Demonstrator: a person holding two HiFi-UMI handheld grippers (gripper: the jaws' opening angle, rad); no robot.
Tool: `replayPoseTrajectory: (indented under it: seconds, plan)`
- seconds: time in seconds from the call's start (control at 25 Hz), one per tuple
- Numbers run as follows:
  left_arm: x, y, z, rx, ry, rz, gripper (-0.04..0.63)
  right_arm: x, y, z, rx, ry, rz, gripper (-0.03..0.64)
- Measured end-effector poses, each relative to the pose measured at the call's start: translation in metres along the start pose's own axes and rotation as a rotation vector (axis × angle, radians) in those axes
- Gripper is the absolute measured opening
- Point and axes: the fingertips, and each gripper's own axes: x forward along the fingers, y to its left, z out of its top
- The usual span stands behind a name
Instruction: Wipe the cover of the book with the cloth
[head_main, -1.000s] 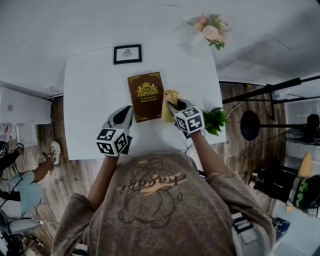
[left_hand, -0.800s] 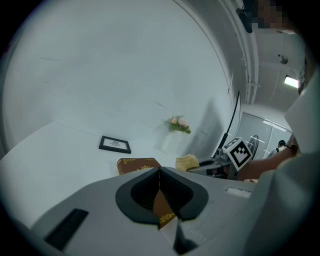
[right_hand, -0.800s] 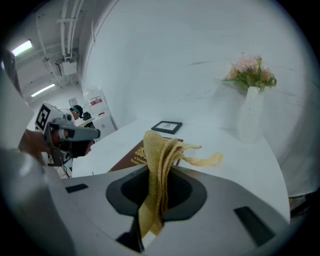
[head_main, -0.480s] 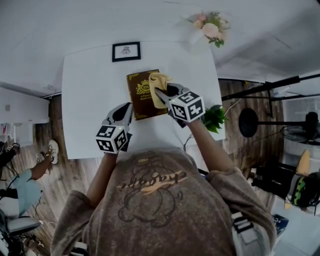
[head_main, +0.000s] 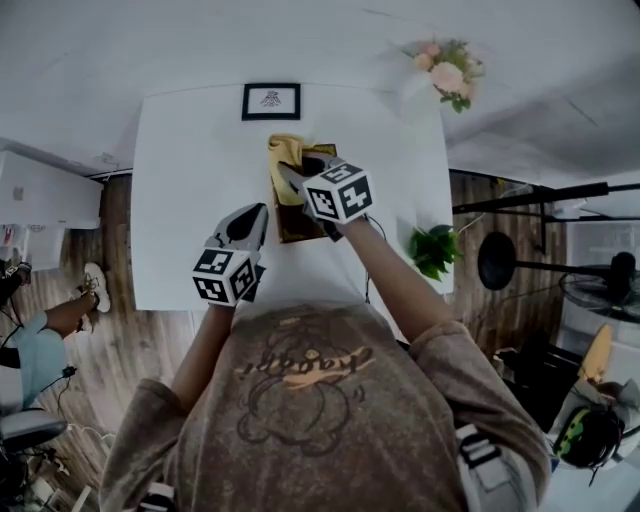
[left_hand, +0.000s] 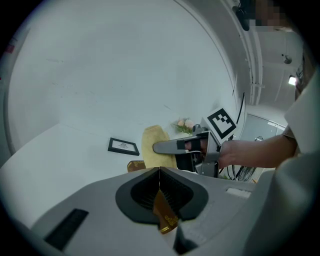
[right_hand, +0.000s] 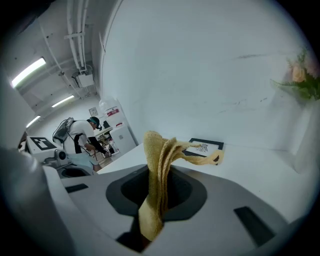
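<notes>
**Supervisor:** What are your tools doing?

**Operator:** My right tool (right_hand: 159, 176) is clenched on the cloth (right_hand: 156, 150). A yellow fold stands up out of its jaws and a tail flops toward the far side. My left tool (left_hand: 159, 181) is closed as well. I see a strip of brown, gilt-edged cover pinched between its jaws, so I read it as clamping the book (head_main: 297, 222) by its near left edge to steady it.

**Supervisor:** Where is the cloth against the book?

**Operator:** In the head view the cloth lies over the far left part of the cover, with my right tool on top of it, reaching in from the right. The book lies flat around the middle of the white desk (head_main: 190, 180). Its near part is bare and shows brown below the tool.

**Supervisor:** Anything else close by?

**Operator:** A small framed picture (head_main: 270, 101) sits just beyond the book at the far edge, apart from it. There are flowers (head_main: 447, 72) by the far right corner, well apart.

**Supervisor:** How far along are you?

**Operator:** Mid-wipe, I'd say. The cloth is gripped, the book is held and the cloth is on the cover. I can't tell which parts are already rubbed, because the cover shows no marks either way. My judgement is that the near half and the right side are left to do, and after that I let go with both tools.
</notes>
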Motion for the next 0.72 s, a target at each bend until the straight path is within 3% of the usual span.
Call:
replayPoseTrajectory:
  seconds: [0.36,0.72]
  plan:
    - [-0.005,0.027,-0.002,-0.036,-0.006,0.055,0.005,0.053,-0.024,-0.022,0.052,0.080,-0.055,0.066]
    - [-0.005,0.037,-0.003,-0.054,-0.002,0.070,0.005,0.065,-0.046,-0.036,-0.010,0.129,-0.132,0.066]
